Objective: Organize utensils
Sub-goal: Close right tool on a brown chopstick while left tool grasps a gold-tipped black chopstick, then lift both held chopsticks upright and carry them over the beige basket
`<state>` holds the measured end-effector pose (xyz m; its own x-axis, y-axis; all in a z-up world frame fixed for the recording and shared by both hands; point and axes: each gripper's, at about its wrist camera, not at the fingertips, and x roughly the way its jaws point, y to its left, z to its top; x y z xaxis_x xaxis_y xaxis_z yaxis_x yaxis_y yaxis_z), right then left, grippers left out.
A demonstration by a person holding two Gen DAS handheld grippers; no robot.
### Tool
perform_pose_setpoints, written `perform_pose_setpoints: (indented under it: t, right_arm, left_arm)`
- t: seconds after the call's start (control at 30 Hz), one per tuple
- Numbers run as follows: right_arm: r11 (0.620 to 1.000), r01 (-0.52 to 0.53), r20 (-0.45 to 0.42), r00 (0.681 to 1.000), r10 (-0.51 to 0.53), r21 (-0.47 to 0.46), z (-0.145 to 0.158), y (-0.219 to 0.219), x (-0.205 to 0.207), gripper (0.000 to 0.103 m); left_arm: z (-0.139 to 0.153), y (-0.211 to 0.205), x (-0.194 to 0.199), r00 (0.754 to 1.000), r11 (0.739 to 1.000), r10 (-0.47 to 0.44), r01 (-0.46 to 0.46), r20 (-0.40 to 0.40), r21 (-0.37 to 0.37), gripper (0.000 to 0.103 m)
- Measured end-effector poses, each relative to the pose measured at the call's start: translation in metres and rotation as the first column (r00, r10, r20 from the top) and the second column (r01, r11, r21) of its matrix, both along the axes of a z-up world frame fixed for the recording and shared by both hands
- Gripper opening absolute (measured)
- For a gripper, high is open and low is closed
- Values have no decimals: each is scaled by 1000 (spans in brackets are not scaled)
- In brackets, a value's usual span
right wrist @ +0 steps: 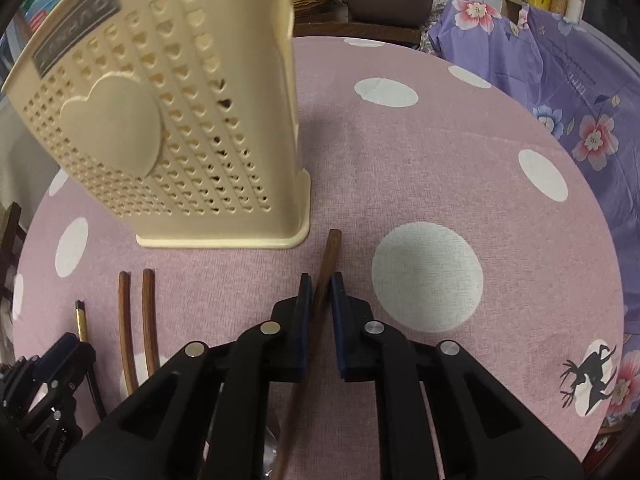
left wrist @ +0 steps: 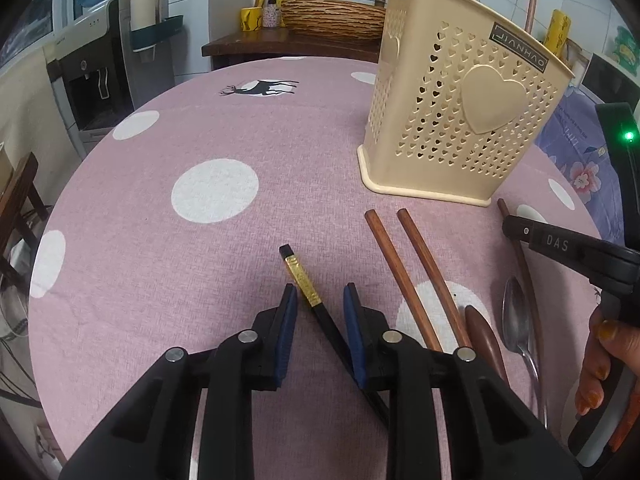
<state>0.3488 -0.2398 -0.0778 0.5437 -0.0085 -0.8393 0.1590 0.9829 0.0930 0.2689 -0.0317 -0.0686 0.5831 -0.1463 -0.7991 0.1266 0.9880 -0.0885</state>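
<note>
Left gripper (left wrist: pixel 320 292): jaws spread a little, straddling the black chopstick, blue pads clear of it on both sides.
Black chopstick (left wrist: pixel 300 276): flat on the tabletop, gold band near its far end, shaft running back under the jaws.
Right gripper (right wrist: pixel 319 280): jaws pressed onto a brown wooden handle, pinching it.
Wooden handle (right wrist: pixel 330 252): slanted, far tip poking out past the pads toward the holder's base corner; near end hidden under the gripper, so cannot tell what utensil.
Right hand (left wrist: pixel 600 364): wrapped round the right gripper's grip, seen at the left camera's right edge.
Brown chopsticks (left wrist: pixel 404 276): pair side by side on the tabletop, between the black chopstick and the spoons.
Wooden spoon (left wrist: pixel 482 332): bowl lying just right of the brown pair.
Metal spoon (left wrist: pixel 516 312): bowl just beside the wooden spoon.
Utensil holder (left wrist: pixel 460 120): cream, heart-perforated, upright beyond the utensils.
Tabletop (left wrist: pixel 180 240): pink cloth with white dots.
</note>
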Motion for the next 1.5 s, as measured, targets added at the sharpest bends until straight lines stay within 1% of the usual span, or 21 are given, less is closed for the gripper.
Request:
perform_pose_setpoints:
  t: [0.13, 0.27, 0.4, 0.57, 0.67, 0.73, 0.8, 0.97, 1.13, 1.23, 1.3, 1.4, 1.5]
  right_arm:
    - [999, 9, 0, 1000, -9, 39, 0, -9, 7, 8]
    - [1000, -9, -3, 1000, 9, 7, 0, -5, 9, 8]
    - [1000, -7, -3, 1000, 7, -5, 0, -2, 9, 8]
    - [1000, -13, 5, 1000, 13, -13, -1, 1, 6, 8]
    - [999, -24, 11, 1000, 24, -38, -1, 5, 4, 8]
    - [999, -26, 17, 1000, 27, -40, -1, 6, 2, 8]
    - [999, -28, 25, 999, 29, -20, -1, 4, 1, 8]
    - [996, -50, 53, 998, 45, 79, 0, -8, -5, 8]
    - [990, -77, 124, 990, 62, 116, 14, -16, -21, 8]
    - [988, -100, 189, 979, 77, 118, 32, -21, -36, 8]
    - [986, -115, 243, 967, 82, 124, 47, -25, -50, 8]
    - [980, -138, 323, 943, 84, 146, 72, -35, -70, 8]
    - [976, -159, 398, 913, 88, 149, 98, -48, -94, 8]
  left_arm:
    - [0, -6, 7, 1000, 1000, -13, 13, -6, 14, 18]
    - [0, -10, 7, 1000, 1000, -20, 20, -8, 12, 17]
    - [0, -17, 5, 999, 998, -33, 33, -4, 47, 17]
    - [0, -17, 7, 999, 999, -31, 31, -12, 32, 17]
    - [0, -21, 7, 1000, 998, -30, 30, -3, 52, 17]
    - [0, -21, 8, 1000, 998, -23, 22, 1, 51, 13]
    - [0, -20, 7, 1000, 999, -19, 19, 0, 41, 12]
    - [-1, -21, 9, 1000, 998, -15, 15, 9, 53, 11]
    - [1, -15, 12, 1000, 1000, -10, 10, 2, 12, 8]
    - [10, -9, 8, 1000, 1000, -8, 9, 27, -22, 8]
    - [22, -5, 3, 998, 998, -14, 18, 60, -62, 8]
    - [50, 2, -12, 990, 995, -14, 28, 138, -100, 8]
    - [84, 11, -33, 973, 990, -17, 49, 229, -134, 8]
